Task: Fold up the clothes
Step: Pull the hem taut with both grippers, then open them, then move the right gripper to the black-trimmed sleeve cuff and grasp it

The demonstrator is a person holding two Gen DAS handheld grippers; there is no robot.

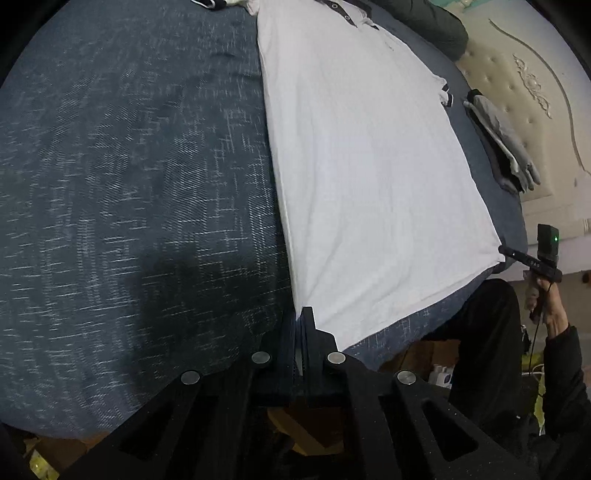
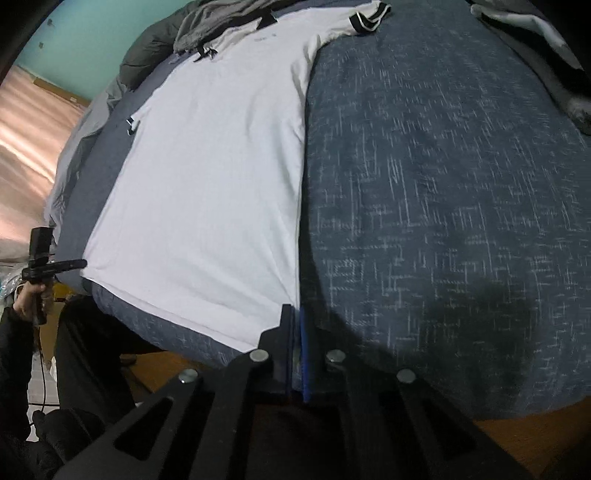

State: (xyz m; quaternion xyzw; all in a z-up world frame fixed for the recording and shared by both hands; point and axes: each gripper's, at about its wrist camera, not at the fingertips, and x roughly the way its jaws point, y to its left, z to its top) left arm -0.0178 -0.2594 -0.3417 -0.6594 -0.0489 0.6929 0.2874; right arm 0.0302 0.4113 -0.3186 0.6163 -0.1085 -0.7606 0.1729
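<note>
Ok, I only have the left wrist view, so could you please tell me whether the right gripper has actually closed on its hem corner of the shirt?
Observer: Yes, the right gripper is shut on the hem corner of the white shirt, with a sliver of cloth between its fingers.
Operator: Thank you. How does the sleeve on that side lie?
Observer: The black-cuffed sleeve lies spread out flat on the blue bedspread, well away from the gripper.
</note>
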